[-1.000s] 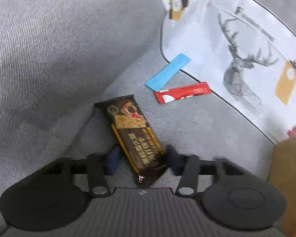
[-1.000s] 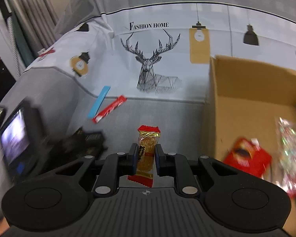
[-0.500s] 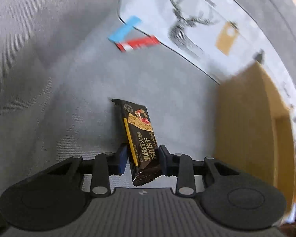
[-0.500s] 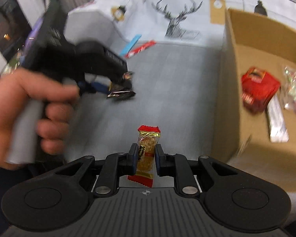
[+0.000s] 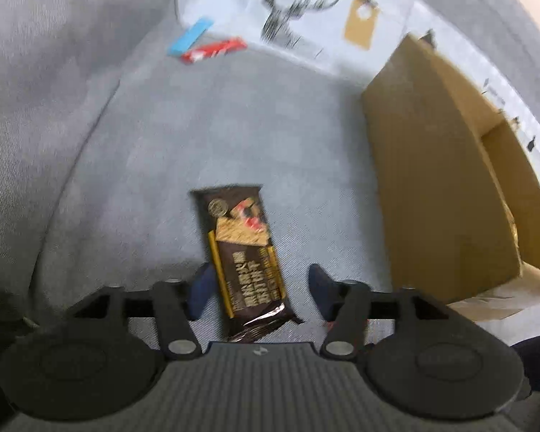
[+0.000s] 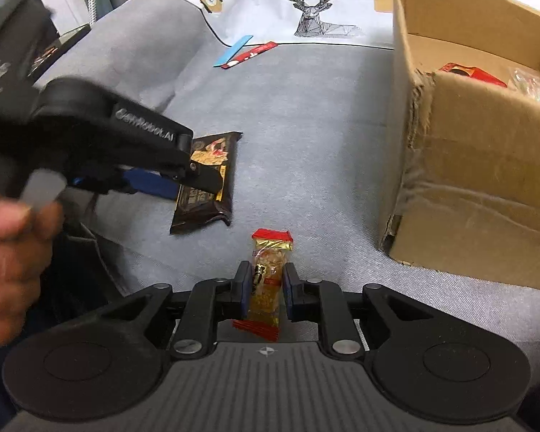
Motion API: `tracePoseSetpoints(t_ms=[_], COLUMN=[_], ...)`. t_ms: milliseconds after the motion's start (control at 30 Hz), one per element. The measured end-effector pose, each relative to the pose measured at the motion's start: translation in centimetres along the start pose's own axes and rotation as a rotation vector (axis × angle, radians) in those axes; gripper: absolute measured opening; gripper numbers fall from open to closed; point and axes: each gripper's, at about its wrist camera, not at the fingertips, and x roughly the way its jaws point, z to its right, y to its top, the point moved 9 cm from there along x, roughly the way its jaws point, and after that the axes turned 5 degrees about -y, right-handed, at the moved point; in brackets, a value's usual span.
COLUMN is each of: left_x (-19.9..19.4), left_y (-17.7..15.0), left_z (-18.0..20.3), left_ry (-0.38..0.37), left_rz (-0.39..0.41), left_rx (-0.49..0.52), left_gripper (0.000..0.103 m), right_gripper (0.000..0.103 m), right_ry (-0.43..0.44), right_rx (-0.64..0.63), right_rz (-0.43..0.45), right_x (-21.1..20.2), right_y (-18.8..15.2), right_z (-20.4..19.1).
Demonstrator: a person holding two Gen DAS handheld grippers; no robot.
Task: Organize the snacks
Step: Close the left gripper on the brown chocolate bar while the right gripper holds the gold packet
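Note:
A dark brown cracker packet (image 5: 244,252) lies lengthwise between the fingers of my left gripper (image 5: 261,288). The jaws are opening; the right pad stands clear of the wrapper and the left pad is close beside it. In the right wrist view that same packet (image 6: 205,194) hangs low over the grey sofa seat (image 6: 306,126) under the left gripper (image 6: 183,176). My right gripper (image 6: 267,284) is shut on a gold snack bar with red ends (image 6: 268,280), held upright above the seat.
An open cardboard box (image 6: 468,180) stands to the right, holding a red packet (image 6: 471,72) and a clear wrapper (image 6: 532,86). A blue sachet (image 6: 234,50) and a red stick (image 6: 250,55) lie by the deer-print cushion (image 6: 320,7). A hand (image 6: 7,252) grips the left tool.
The left gripper carried the brown packet rightward toward the box, closed on it, and has now spread its jaws. The right gripper sank lower with the snack bar still held.

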Motion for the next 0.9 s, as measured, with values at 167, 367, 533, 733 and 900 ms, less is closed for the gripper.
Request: tracePoseSetpoints(t_ms=[167,367,533,733,900], left_x=[0.3,0.8,1.4,1.7,1.9], left_y=[-0.2,-0.5,-0.7,-0.9,-0.9], left_z=[1.0,1.6,1.2,1.0,1.0], left_ry=[0.05,0.11,0.127,0.127,0.124], left_rz=[0.073,0.086,0.077,0.072,0.072], left_rx=[0.056,0.098,0.104,0.098,0.093], left_gripper=[0.071,0.071,0.071,0.071,0.071], right_gripper=[0.023,0.037,0.04,0.04,0.035], right_ry=[-0.006,0.002,-0.004,-0.019,-0.029], right_rx=[0.022,0.023,-0.025,-0.077,-0.115], right_rz=[0.035,0.043,0.033,0.034,0.039], right_x=[0.4,0.2,0.2,0.1,0.1], right_y=[0.4,0.0,-0.5,-0.9,-1.2], right_z=[1.2,1.8,1.1,0.6,0.2])
